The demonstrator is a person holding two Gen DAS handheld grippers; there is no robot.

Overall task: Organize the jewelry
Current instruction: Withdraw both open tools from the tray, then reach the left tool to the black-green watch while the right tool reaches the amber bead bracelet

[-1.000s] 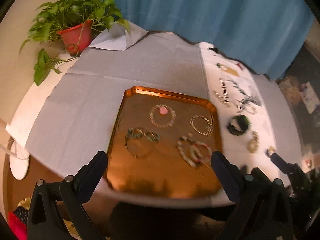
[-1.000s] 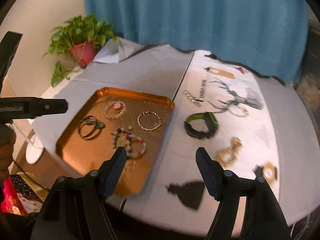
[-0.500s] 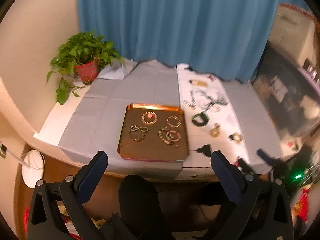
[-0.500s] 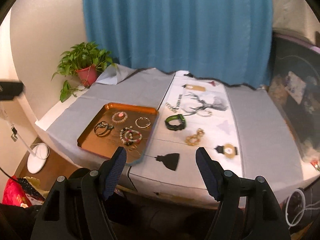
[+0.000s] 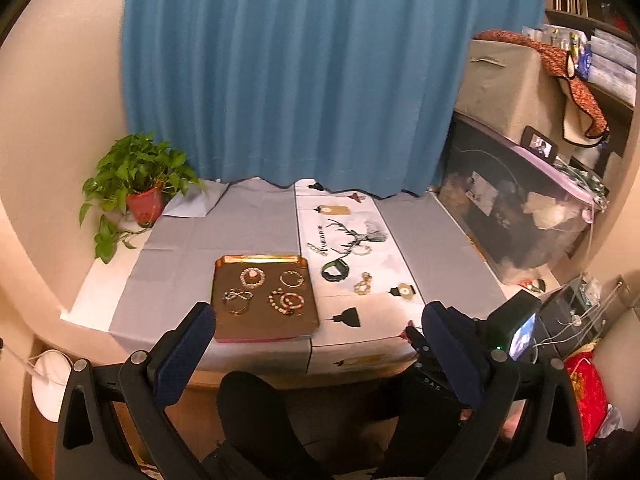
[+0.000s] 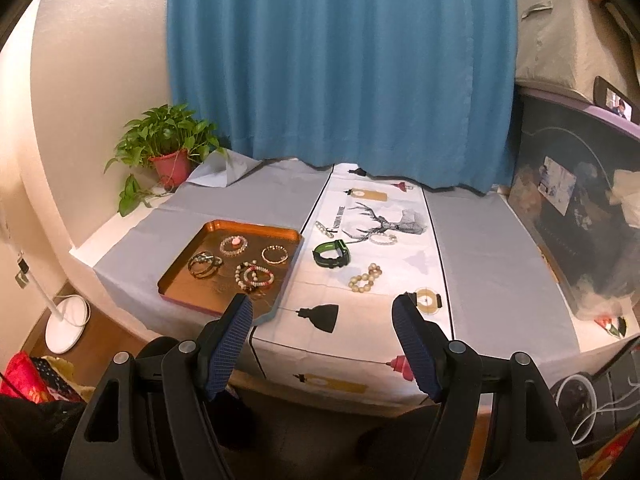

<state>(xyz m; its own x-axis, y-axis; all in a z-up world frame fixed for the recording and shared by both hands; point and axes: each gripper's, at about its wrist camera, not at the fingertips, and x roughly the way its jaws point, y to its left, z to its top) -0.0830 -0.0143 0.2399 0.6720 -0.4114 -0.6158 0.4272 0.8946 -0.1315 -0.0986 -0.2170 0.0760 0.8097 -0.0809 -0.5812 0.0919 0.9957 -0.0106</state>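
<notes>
Both grippers, left gripper (image 5: 316, 350) and right gripper (image 6: 322, 340), are hanging empty with jaws apart, clear of the table; four bracelets are lying gathered in the copper tray (image 6: 188, 264), while the green watch (image 6: 331, 255) and bead bracelet (image 6: 363, 279) are waiting to its right.

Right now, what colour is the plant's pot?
Red pot, clearest in the right wrist view.

A grey-clothed table (image 6: 480, 240) carries a copper tray (image 6: 176, 276), printed runner (image 6: 384, 280) and potted plant (image 6: 168, 148).
</notes>
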